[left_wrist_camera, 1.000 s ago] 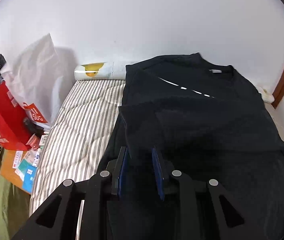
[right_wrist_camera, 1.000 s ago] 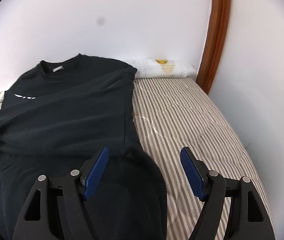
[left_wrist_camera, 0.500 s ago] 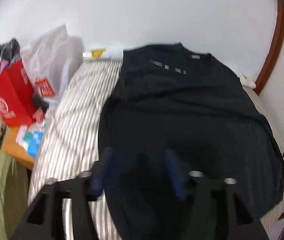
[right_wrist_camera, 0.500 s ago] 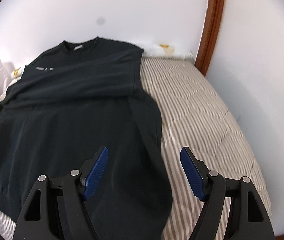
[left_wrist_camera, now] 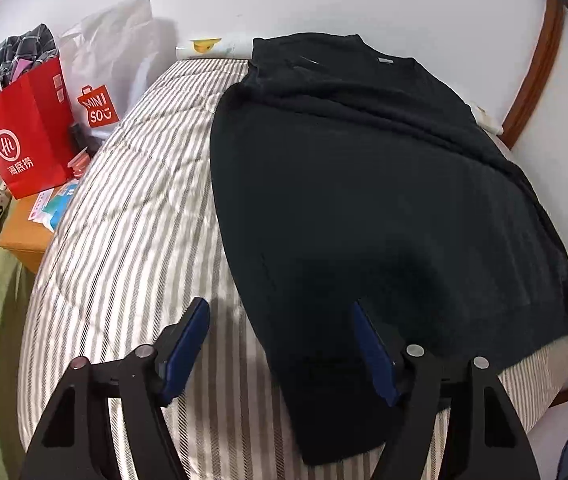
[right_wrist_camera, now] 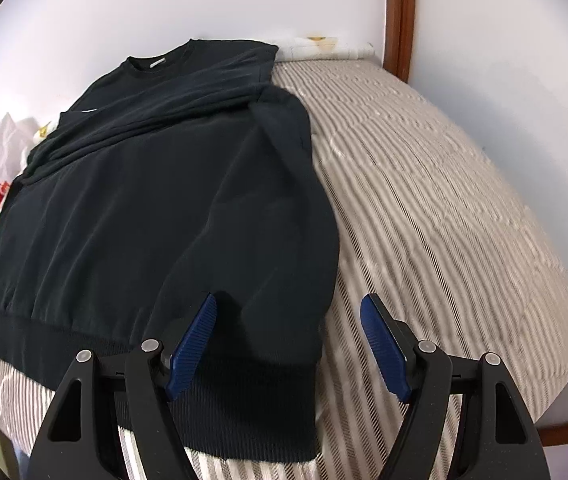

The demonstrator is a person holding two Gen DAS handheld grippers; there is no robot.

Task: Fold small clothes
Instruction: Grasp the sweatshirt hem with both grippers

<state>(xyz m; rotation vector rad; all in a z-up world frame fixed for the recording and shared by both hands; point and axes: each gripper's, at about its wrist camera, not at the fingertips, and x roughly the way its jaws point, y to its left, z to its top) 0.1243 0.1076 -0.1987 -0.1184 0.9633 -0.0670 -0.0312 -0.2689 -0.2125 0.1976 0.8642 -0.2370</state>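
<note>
A black long-sleeved sweatshirt (left_wrist_camera: 364, 184) lies flat on the striped bed, collar at the far end, both sleeves folded in over the body. It also shows in the right wrist view (right_wrist_camera: 144, 208). My left gripper (left_wrist_camera: 280, 344) is open and empty, held above the shirt's near left hem corner. My right gripper (right_wrist_camera: 288, 336) is open and empty, above the near right hem where the folded sleeve ends.
The striped bed cover (left_wrist_camera: 132, 216) extends left of the shirt and to its right (right_wrist_camera: 424, 184). A red paper bag (left_wrist_camera: 24, 136) and a white plastic bag (left_wrist_camera: 112, 64) stand on a wooden bedside table at the left. A wall runs behind the bed.
My left gripper has let go of the shirt fabric and opened. Both grippers have pulled back toward the near end of the bed, so the whole shirt is now in view.
</note>
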